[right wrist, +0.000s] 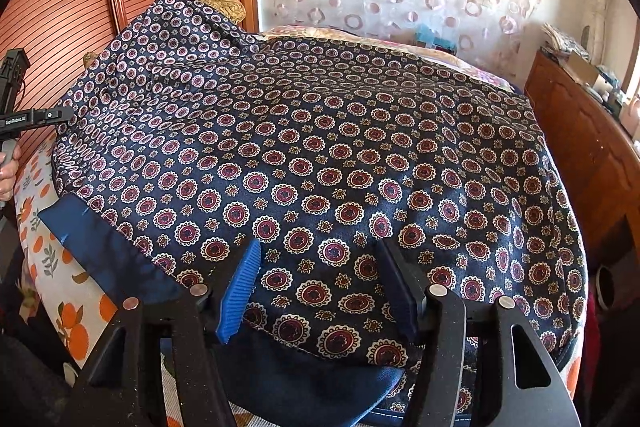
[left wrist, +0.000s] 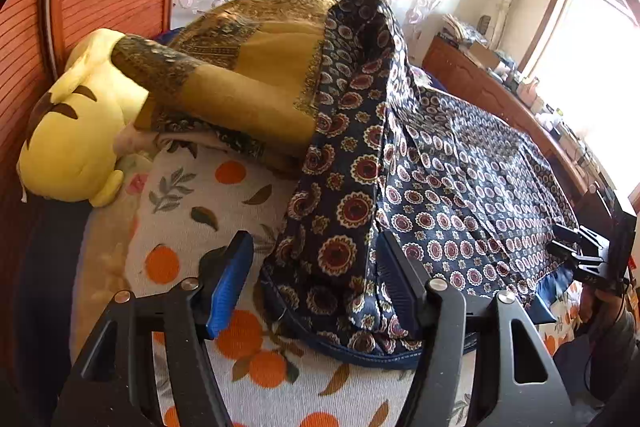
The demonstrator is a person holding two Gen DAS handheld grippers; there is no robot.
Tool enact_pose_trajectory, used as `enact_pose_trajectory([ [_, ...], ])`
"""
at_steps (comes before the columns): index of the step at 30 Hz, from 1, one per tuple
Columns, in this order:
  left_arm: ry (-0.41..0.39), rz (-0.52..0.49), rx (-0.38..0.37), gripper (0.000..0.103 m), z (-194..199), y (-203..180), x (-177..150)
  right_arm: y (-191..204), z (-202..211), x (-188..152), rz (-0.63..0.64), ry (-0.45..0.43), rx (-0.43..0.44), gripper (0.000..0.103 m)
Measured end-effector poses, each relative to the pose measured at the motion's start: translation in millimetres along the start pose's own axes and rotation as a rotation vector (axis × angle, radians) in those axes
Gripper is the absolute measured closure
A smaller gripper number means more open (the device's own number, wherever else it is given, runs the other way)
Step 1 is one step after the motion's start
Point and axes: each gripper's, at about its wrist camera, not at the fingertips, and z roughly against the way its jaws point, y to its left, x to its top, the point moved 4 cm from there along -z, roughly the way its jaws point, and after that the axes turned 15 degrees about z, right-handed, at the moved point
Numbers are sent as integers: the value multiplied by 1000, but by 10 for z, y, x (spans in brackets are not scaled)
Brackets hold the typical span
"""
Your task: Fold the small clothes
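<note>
A navy garment [right wrist: 320,155], a thin woven cloth printed with red-and-cream round medallions and small gold flowers, lies spread over the bed with a plain blue lining [right wrist: 104,247] turned out along its near edge. Its long axis runs across the right wrist view, from the raised end by the ribbed orange headboard [right wrist: 60,19] over to the wooden footboard [right wrist: 592,155]. That raised end drapes up against a heap of mustard-and-brown patterned bedding [left wrist: 248,75], beside a soft yellow plush toy [left wrist: 76,131].

Under it lies a nubby white bedsheet [left wrist: 200,203] printed with oranges and leaves.

The left gripper [left wrist: 316,287] stands parted, its ribbed blue pad [left wrist: 230,287] on the sheet side and the dark finger against a fold of the garment, whose hemmed corner sits between them unpinched. The right gripper [right wrist: 320,291] is likewise spread over the near edge, cloth between the fingers but not clamped.

In the right wrist view, the left gripper's black body bears small white lettering that looks like "GenRobot.AI" [right wrist: 15,122], next to a hand [right wrist: 7,171].
</note>
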Motion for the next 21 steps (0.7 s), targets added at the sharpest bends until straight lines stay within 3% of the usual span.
enact_pose_trajectory([
  [2,14,-13,9,41,-69,-17,7,0,-1,0,0,0,0,41],
  [5,19,-49,20,55,-123,-73,-5,5,2,-8,2,-1,0,41],
  [7,28,-62,10,75,-137,-107,-16,11,7,-14,4,-2,-1,40],
  [10,-2,-104,21,92,-52,-233,-34,10,13,-21,3,-3,2,40],
  [14,-50,-206,-8,96,161,-586,-55,11,33,-34,7,-6,5,40],
  [21,-74,-291,-100,97,295,-1222,13,-44,134,-47,-10,-37,-27,40],
])
